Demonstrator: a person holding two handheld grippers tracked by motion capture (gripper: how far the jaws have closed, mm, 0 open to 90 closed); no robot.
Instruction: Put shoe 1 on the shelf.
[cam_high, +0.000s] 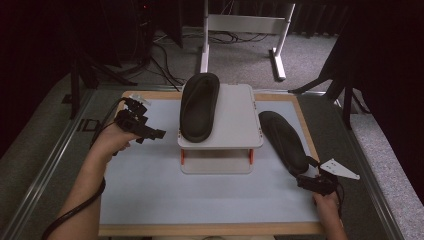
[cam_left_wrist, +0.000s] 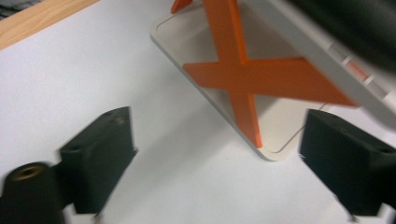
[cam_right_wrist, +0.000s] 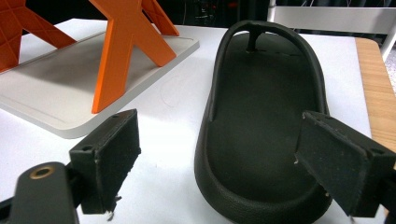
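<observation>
A black sandal (cam_high: 199, 106) lies on the top shelf of a small white stand (cam_high: 235, 125) with orange X-shaped legs (cam_left_wrist: 243, 74). A second black sandal (cam_high: 284, 140) lies flat on the white mat to the stand's right. My left gripper (cam_high: 152, 135) hovers left of the stand, open and empty; in the left gripper view (cam_left_wrist: 217, 126) its jaws point at the stand's base plate (cam_left_wrist: 187, 46). At the second sandal's heel my right gripper (cam_high: 305, 175) is open. In the right gripper view (cam_right_wrist: 219, 123) that sandal (cam_right_wrist: 261, 116) lies between the jaws, which do not press on it.
The white mat (cam_high: 200, 195) sits in a wooden border (cam_high: 210, 230) inside a metal frame (cam_high: 60, 150). Behind the table stand a white frame leg (cam_high: 204, 50) and cables (cam_high: 165, 65) on the grey carpet. Open mat lies in front of the stand.
</observation>
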